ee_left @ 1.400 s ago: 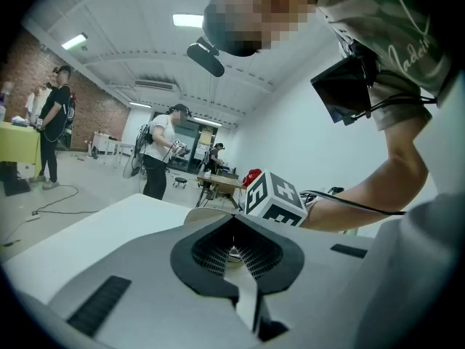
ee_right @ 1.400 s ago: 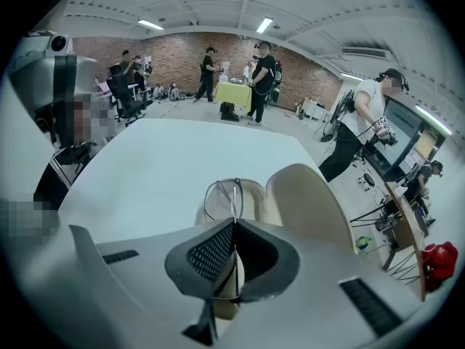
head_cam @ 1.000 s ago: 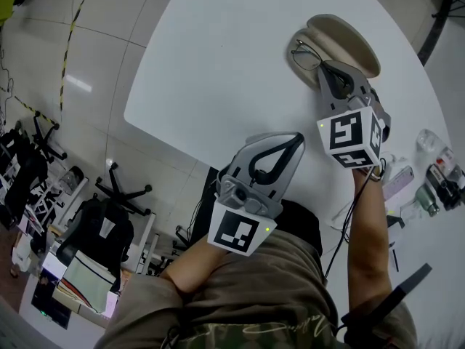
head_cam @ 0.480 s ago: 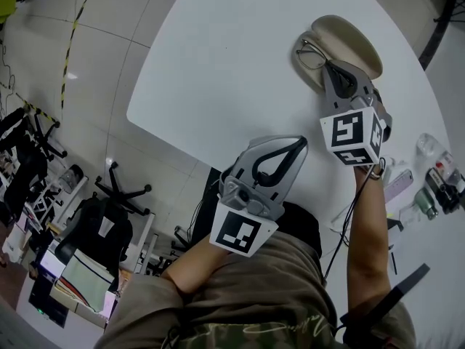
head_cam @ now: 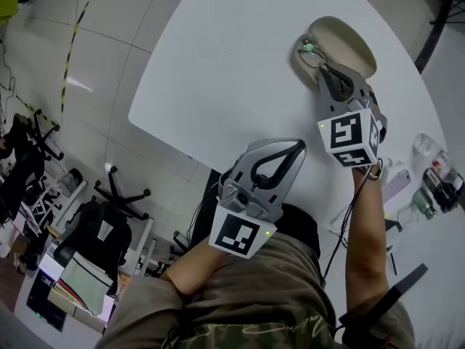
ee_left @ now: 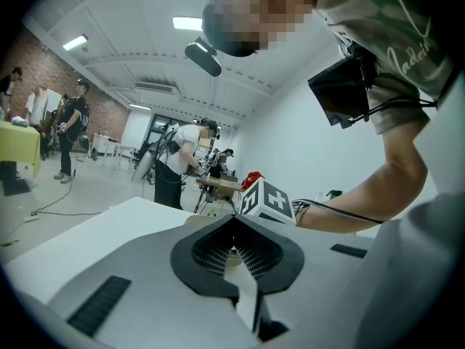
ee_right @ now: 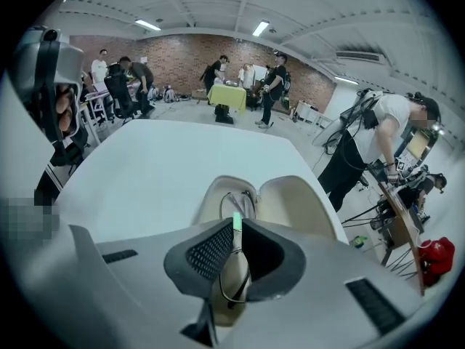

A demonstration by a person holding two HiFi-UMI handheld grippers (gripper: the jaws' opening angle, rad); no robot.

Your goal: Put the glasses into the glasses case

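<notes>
There is one pair of glasses, one glasses case, one white surface, and two grippers, the left gripper and the right gripper, one on each of the person's two arms.

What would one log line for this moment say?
right gripper: shut on glasses | glasses: over the open case | left gripper: shut, empty, away from the case | step: glasses not yet released
</notes>
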